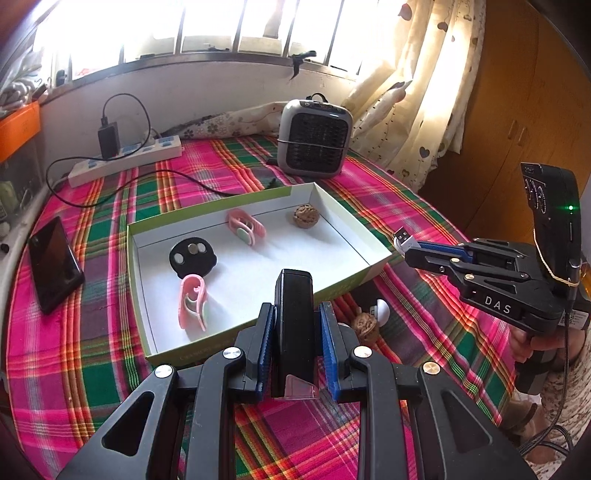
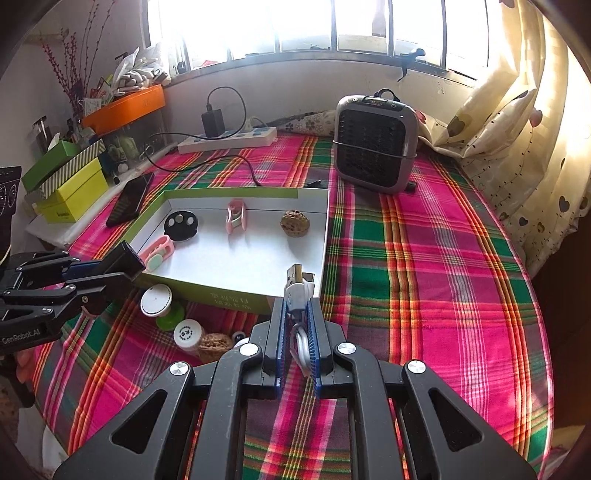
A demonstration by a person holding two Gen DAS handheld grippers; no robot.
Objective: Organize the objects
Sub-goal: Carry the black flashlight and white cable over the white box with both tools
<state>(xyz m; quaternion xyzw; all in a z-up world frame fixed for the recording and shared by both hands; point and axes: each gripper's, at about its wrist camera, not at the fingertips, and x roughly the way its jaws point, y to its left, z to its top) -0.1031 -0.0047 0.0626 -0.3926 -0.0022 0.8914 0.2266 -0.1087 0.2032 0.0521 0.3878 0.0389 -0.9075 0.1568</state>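
- Black block [image 1: 293, 325] sits upright between the fingers of your left gripper [image 1: 295, 332], clamped, above the near wall of the green box [image 1: 258, 195].
- Your right gripper [image 2: 297, 321] pinches a white USB cable [image 2: 297, 291], plug pointing forward, just beside the box's right corner.
- Both grippers are level over the plaid cloth [image 2: 424, 277].

a home bedroom: plaid bedspread [image 2: 424, 258], heart-print curtain [image 2: 517, 147], wooden wardrobe [image 1: 517, 110], barred window [image 2: 332, 26].

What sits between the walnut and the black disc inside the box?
One pink clip stands between the walnut and the black disc, along the far wall of the box. Both wrist views show it; the right wrist view is clearest.
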